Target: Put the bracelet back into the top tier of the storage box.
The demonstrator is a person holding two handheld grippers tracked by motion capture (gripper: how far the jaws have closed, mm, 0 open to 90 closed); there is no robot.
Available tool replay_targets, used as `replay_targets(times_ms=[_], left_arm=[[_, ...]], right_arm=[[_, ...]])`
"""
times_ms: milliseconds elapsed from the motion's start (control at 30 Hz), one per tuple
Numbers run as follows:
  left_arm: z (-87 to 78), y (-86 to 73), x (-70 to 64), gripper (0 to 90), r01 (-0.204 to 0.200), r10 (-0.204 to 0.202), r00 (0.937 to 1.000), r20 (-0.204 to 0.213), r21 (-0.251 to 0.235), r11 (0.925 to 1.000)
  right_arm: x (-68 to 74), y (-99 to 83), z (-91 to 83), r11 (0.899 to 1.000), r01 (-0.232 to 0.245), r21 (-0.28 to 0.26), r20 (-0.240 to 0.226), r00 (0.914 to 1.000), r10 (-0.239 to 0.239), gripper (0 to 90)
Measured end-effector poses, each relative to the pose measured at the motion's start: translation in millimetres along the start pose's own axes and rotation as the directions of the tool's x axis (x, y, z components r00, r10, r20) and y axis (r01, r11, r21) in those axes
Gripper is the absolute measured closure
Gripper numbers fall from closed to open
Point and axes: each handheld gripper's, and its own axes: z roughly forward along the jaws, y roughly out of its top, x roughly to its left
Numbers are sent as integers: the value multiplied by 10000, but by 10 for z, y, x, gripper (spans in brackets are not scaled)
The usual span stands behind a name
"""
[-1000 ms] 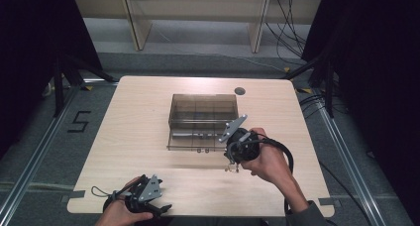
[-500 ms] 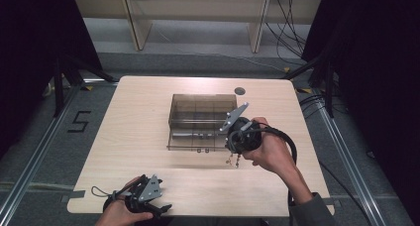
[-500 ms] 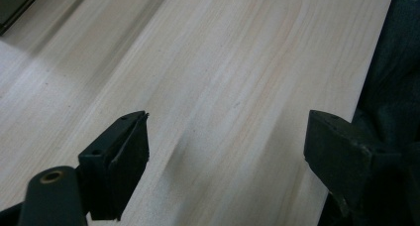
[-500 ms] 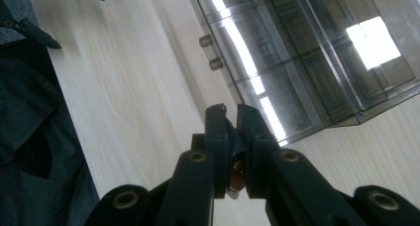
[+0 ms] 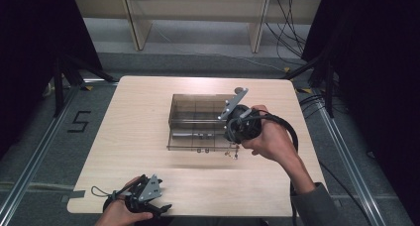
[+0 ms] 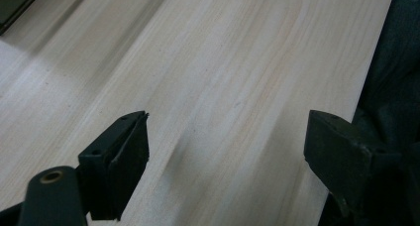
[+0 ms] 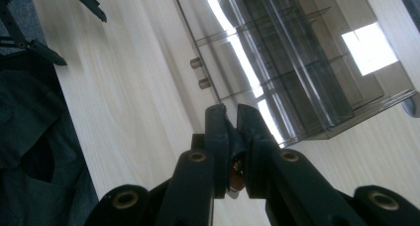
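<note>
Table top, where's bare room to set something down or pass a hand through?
The table is bare left of the clear compartment box, and along the far edge behind it. The near strip between the left hand-held gripper and the right forearm is free too. It is crowded at the box's right front corner, around the right hand-held gripper.

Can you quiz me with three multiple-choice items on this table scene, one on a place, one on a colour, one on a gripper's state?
1. Where is the right gripper?
A. at the organizer box's front right corner
B. on the floor
C. at the table's far left corner

2. What colour is the organizer box?
A. bright red
B. smoky clear
C. solid white

3. How do the left gripper jaws stand?
A. shut on a cup
B. wide apart over bare wood
C. shut on a cable

Answers: 1 A, the high view shows it there. 2 B, its dividers show through the walls. 3 B, the table shows between them.
</note>
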Motion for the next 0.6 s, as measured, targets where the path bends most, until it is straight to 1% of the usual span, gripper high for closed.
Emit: replay_targets(times_ms=[67,100,133,167,233,267,300,333,367,400,433,467,500,600], left_arm=[[1,-1,2,177,-6,6,10000,-9,11,10000],[1,-1,3,177,-6,6,10000,-15,4,10000],[0,0,2,177,-5,5,10000,-11,-8,10000],[0,1,0,177,-12,12,10000,-5,-11,10000],[1,0,2,177,-17,17,10000,-1,11,10000],[2,0,3,177,-12,12,10000,-3,6,10000],[1,0,3,177,-9,9,10000,-5,1,10000],[0,1,1,177,-10,10,10000,7,-7,10000],[1,1,0,177,-16,16,10000,3,-8,10000],[1,-1,2,177,-17,17,10000,0,1,10000],[1,-1,3,177,-12,12,10000,-3,6,10000],[0,0,3,177,-18,18,10000,-8,2,10000],[-5,1,-3,177,2,-2,10000,-26,-1,10000],[-1,0,2,177,-13,13,10000,-1,-5,10000]], right_arm=[[-5,32,-26,10000,-7,59,24,10000,7,847],[-9,47,-36,9999,-105,88,55,9999,104,847],[-26,61,-43,10000,-14,56,64,10000,14,847],[-27,73,-53,9998,-191,107,115,9998,190,847],[-67,103,-59,10000,-53,79,96,9999,52,847],[-79,111,-65,9998,-191,94,141,9997,190,847],[-102,124,-66,9999,-107,56,101,9999,106,847],[-120,132,-60,10000,5,66,194,9998,-6,847],[-127,147,-59,9998,-140,135,257,9996,136,847],[-138,156,-57,9998,-107,155,319,9994,102,847],[-144,169,-53,9995,-251,202,339,9991,244,847],[-169,180,-45,9997,-128,188,388,9992,121,847],[-182,190,-33,9996,-167,228,454,9988,156,847],[-240,219,14,9993,-205,298,414,9990,192,847]])
